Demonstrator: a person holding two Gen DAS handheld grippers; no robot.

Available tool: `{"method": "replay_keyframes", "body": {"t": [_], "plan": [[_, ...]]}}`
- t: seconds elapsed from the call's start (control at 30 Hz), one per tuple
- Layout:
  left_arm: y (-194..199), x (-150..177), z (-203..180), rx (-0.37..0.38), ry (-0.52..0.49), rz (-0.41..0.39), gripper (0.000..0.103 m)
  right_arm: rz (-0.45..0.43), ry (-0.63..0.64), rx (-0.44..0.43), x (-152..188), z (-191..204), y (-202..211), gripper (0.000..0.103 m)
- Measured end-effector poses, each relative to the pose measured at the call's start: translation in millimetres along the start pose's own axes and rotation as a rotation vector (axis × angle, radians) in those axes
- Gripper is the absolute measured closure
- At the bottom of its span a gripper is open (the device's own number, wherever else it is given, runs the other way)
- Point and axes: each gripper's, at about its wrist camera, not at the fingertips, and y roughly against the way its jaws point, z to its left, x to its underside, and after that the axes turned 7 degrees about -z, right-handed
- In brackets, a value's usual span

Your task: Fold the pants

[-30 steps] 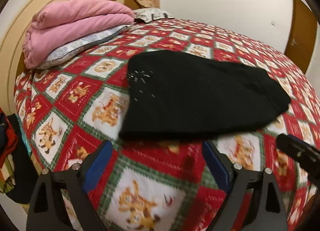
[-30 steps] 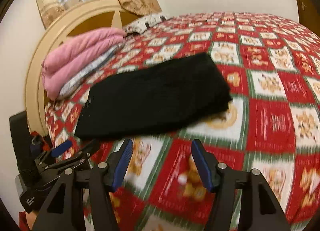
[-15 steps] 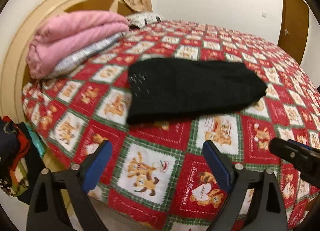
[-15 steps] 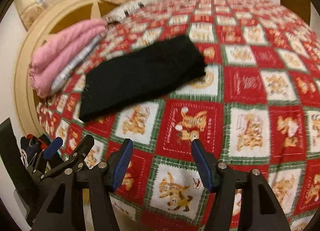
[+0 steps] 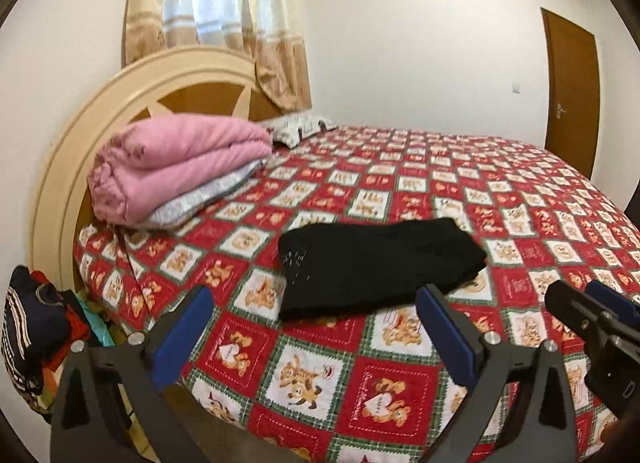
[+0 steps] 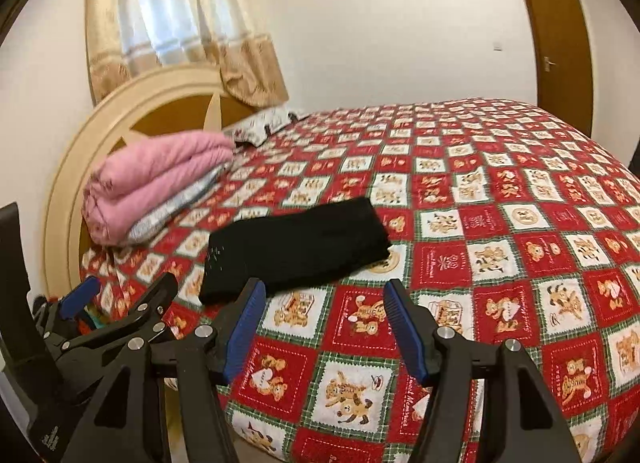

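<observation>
Bed (image 5: 520,191) fills most of both views, covered by a red, green and white quilt (image 6: 500,263) printed with teddy bears in squares. Behind it stands a round cream headboard (image 5: 132,87) with brown panels, and above that a beige and white curtain (image 5: 224,3) hangs against the white wall. A brown door (image 5: 572,87) sits at the far right. Near the headboard a folded pink blanket (image 5: 176,167) lies on top of a pale patterned layer, with a patterned pillow (image 5: 300,129) just beyond it. A heap of dark and coloured clothes (image 5: 32,335) shows at the left edge, beside the bed.

The pants (image 5: 376,263), black, lie folded into a compact flat bundle on the quilt near the bed's front edge, well apart from the blanket; small white specks mark the left end.

The left hand-held gripper (image 5: 316,339) hangs in front of the bed with its blue-padded fingers spread wide and nothing between them, clear of the pants. The right hand-held gripper (image 6: 324,327) is likewise spread wide and empty, just short of the bundle's near edge in its own view. Each one also appears at the side of the other's view.
</observation>
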Motion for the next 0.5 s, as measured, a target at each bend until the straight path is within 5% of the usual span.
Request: {"method": "replay_keyframes", "body": {"t": [0.5], "plan": [[8.9, 5.9, -16.5, 0.058, -0.014, -0.016, 0.000, -0.077, -0.028, 0.036, -0.3, -10.7, 16.3, 0.035]]}}
